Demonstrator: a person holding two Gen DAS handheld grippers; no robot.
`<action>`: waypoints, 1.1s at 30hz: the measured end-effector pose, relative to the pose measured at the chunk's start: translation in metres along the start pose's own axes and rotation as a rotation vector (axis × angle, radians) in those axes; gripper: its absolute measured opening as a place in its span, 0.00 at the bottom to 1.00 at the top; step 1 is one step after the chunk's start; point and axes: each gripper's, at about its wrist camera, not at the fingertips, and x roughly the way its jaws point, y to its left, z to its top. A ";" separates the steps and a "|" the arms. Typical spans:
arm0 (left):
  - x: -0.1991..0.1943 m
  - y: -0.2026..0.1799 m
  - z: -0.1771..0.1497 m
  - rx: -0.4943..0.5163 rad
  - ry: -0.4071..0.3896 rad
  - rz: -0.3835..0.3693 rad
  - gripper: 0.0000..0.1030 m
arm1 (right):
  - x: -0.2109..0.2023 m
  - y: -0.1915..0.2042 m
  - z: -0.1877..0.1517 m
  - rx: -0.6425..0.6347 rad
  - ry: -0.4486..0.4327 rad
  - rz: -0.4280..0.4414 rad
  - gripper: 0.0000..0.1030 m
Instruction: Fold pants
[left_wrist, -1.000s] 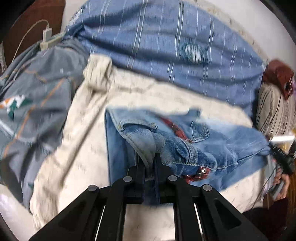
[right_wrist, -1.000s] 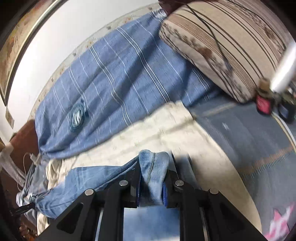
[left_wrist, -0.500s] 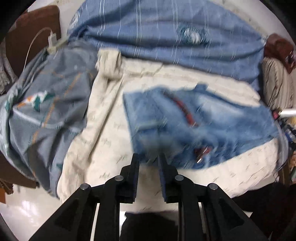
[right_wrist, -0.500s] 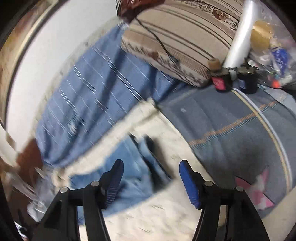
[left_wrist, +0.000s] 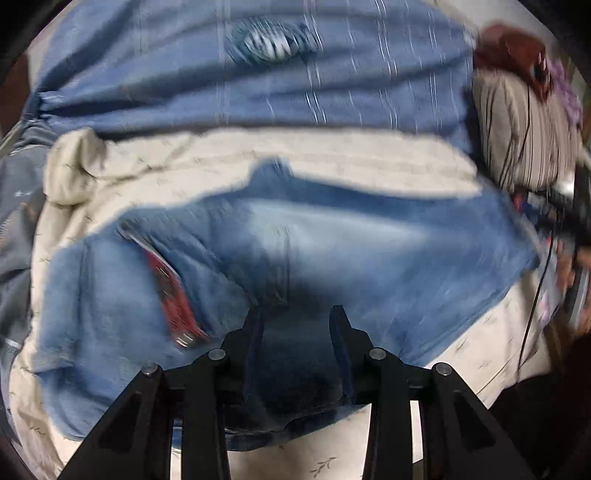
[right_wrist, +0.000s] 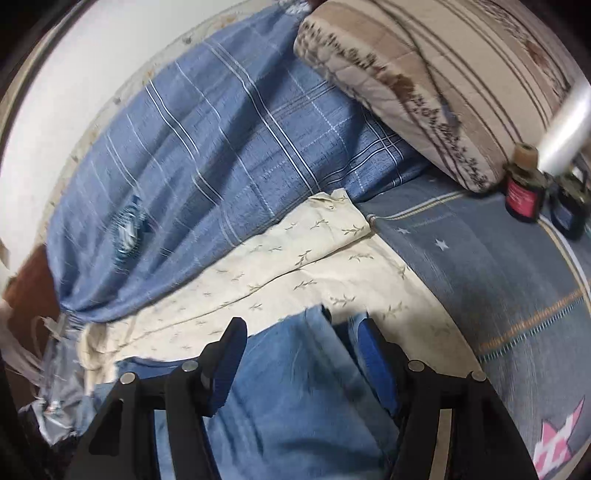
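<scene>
Blue denim jeans (left_wrist: 332, 251) lie spread flat across a cream leaf-print sheet (left_wrist: 332, 162), with a red patterned lining (left_wrist: 173, 295) showing at the left pocket area. My left gripper (left_wrist: 295, 314) is open, hovering low over the near edge of the jeans with nothing between its fingers. In the right wrist view the jeans' leg end (right_wrist: 303, 387) lies on the cream sheet (right_wrist: 295, 266). My right gripper (right_wrist: 303, 332) is open wide, its blue-padded fingers (right_wrist: 229, 347) straddling the denim without pinching it.
A blue striped blanket (left_wrist: 258, 85) lies behind the sheet. A striped beige pillow (right_wrist: 443, 74) sits at the right, with small bottles (right_wrist: 522, 195) beside it on a grey-blue bedspread (right_wrist: 498, 277). A white wall (right_wrist: 92, 74) is behind.
Both grippers let go of the jeans and opened. The jeans now lie flat on the sheet, and both grippers have come down close over them again.
</scene>
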 end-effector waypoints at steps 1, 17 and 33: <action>0.005 -0.001 -0.006 0.013 0.018 -0.003 0.36 | 0.011 0.004 0.000 -0.021 0.017 -0.012 0.64; -0.018 -0.015 -0.026 0.056 0.061 -0.029 0.36 | 0.005 -0.063 0.009 0.235 -0.013 0.153 0.19; 0.009 -0.015 -0.014 -0.013 0.096 0.027 0.37 | 0.041 -0.119 -0.006 0.439 0.172 0.448 0.74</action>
